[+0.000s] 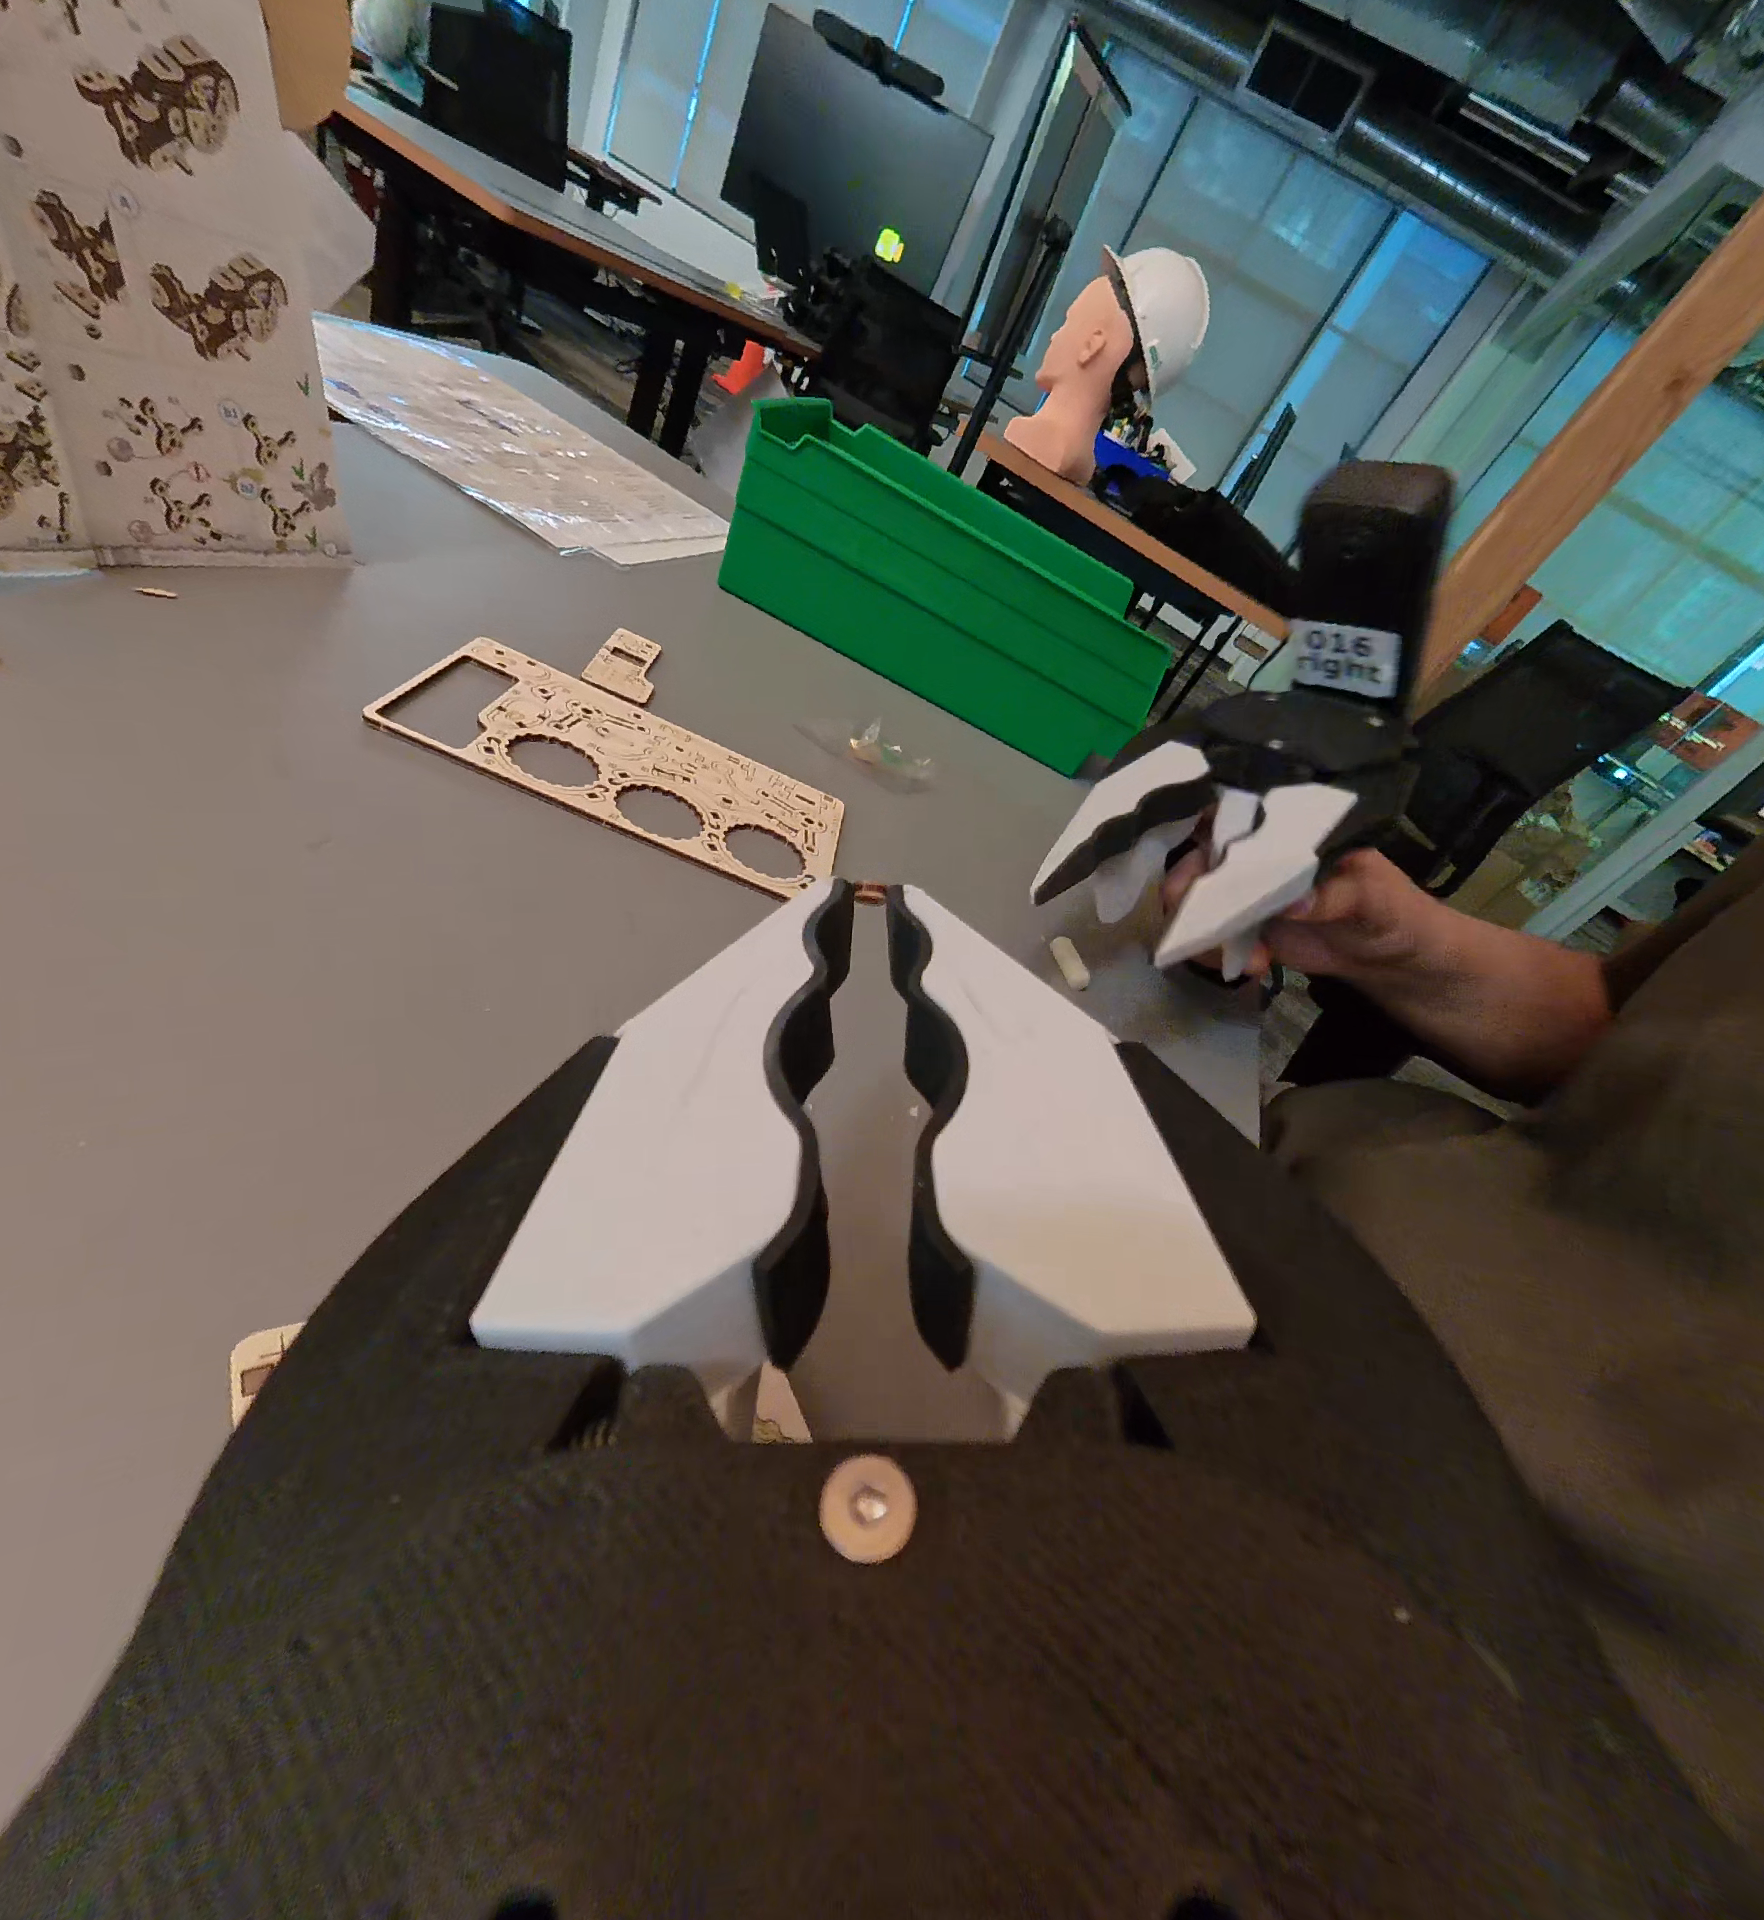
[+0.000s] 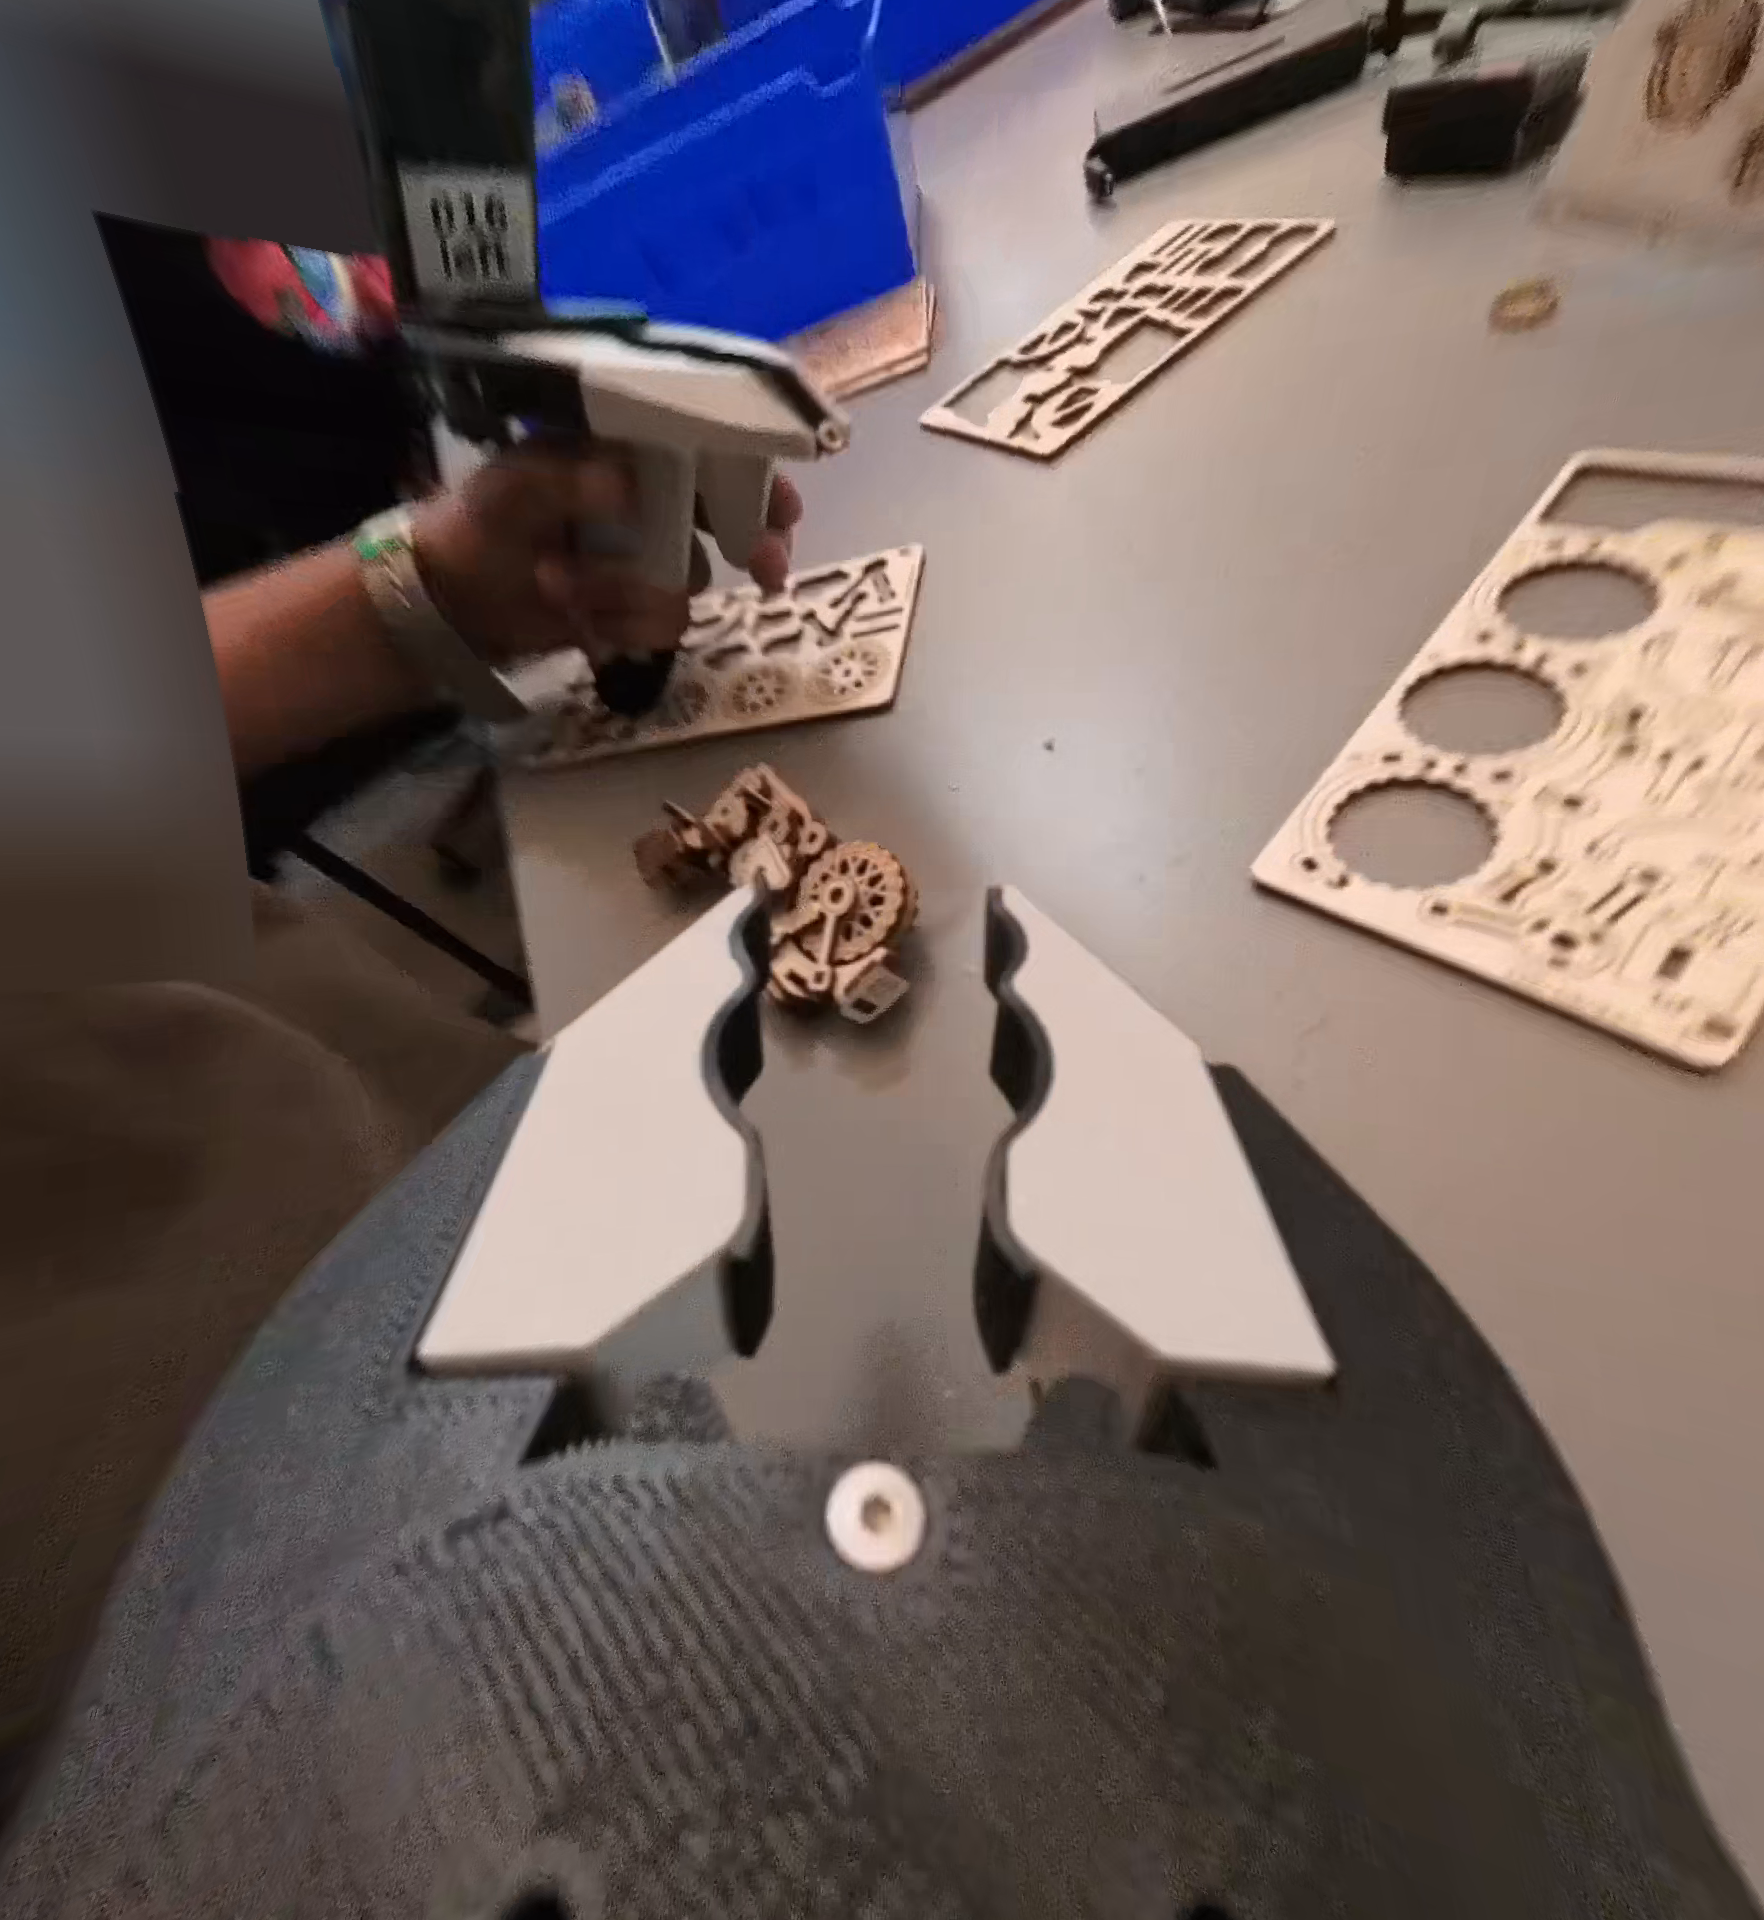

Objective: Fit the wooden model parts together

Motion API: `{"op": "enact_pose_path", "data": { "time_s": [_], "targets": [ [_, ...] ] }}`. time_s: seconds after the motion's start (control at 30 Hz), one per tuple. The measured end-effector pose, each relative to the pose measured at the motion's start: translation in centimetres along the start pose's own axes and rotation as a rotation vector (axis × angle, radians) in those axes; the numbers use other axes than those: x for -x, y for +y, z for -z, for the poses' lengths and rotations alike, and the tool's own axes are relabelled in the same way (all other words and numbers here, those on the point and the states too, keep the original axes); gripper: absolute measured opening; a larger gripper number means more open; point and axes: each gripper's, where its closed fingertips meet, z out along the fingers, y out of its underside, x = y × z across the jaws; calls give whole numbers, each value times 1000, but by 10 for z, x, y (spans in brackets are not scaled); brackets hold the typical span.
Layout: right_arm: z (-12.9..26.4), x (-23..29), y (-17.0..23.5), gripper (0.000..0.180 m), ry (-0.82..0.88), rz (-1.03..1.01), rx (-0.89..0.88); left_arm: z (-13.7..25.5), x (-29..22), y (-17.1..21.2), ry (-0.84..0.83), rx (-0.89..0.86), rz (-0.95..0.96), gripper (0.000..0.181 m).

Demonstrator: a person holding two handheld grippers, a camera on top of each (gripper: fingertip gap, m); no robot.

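The left gripper (image 1: 867, 894) has its fingers nearly together, pinching a tiny brown piece (image 1: 870, 889) at the tips — too small to identify. The right gripper (image 2: 873, 904) hovers with fingers wide apart and empty above the grey table (image 2: 1117, 727); its left fingertip overlaps the partly built wooden model (image 2: 790, 899), which lies near the table's edge. The punched-out wooden sheet (image 2: 1605, 748) with three round holes lies to the right, blurred and cut off by the frame.
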Motion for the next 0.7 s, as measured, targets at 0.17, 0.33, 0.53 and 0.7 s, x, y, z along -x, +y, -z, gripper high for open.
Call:
{"op": "enact_pose_path", "data": {
  "time_s": [0.17,0.33,0.53,0.7],
  "targets": [
    [-28,27,15,54,161,479,126,-1,0,-1,4,-6,10,3],
    [-59,34,38,65,211,722,310,-1,-2,0,14,-3,13,3],
    [-76,33,38,65,137,759,376,-1,-4,0,25,-4,10,3],
    [-83,30,46,53,-4,577,436,3,-5,-3,32,-19,16,3]
  ]
}}
